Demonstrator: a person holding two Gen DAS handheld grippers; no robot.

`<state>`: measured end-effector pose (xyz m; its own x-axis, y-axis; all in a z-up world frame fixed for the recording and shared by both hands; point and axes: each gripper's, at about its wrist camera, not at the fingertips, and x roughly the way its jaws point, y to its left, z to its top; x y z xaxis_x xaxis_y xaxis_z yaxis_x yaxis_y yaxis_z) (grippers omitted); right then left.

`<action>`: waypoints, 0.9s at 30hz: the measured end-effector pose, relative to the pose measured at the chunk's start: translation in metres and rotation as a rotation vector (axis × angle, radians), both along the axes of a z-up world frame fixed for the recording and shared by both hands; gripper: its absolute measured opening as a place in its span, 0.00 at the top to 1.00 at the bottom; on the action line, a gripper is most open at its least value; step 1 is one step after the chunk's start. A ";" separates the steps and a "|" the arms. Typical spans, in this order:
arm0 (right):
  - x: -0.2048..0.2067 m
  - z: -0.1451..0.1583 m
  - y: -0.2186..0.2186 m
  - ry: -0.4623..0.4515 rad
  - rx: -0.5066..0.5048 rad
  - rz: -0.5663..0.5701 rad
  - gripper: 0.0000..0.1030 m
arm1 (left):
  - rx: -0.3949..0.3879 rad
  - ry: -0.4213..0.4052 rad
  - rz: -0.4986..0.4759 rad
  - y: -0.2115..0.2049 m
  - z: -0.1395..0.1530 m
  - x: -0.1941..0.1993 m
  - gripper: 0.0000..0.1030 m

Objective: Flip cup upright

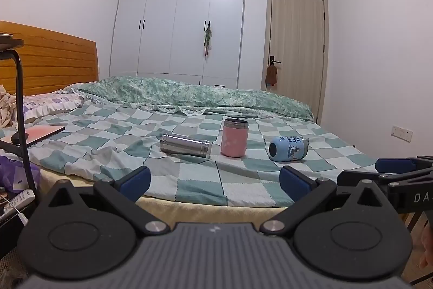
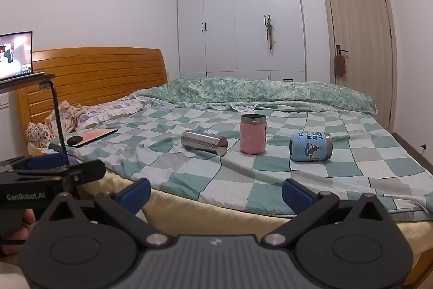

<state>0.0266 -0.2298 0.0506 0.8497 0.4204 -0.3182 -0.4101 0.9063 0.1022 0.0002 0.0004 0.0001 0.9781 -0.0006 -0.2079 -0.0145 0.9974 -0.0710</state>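
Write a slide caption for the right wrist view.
Open right claw faces steel cup and blue cup lying beside upright pink cup.

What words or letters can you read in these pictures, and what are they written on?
"GenRobot.AI": white print on the black left gripper, seen from the right wrist.
"DA": cut-off white letters on the black right gripper, seen from the left wrist.
Blue cup lying on its side: dark letters, too warped to read.
Pink upright cup: dark print at its edge, unreadable.
Laptop screen: too blurred.

Beyond the fingers: three cups — one steel (image 2: pixel 204 142), one pink (image 2: pixel 253 133), one blue (image 2: pixel 310 146); possibly one laptop (image 2: pixel 93 137).
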 end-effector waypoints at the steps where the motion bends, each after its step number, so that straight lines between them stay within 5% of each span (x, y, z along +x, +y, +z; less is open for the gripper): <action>1: 0.000 0.000 0.000 0.004 -0.002 0.001 0.00 | 0.000 0.000 0.000 0.000 0.000 0.000 0.00; 27: 0.001 0.001 0.000 0.019 -0.001 -0.002 0.00 | -0.002 0.009 0.001 -0.001 -0.007 0.005 0.00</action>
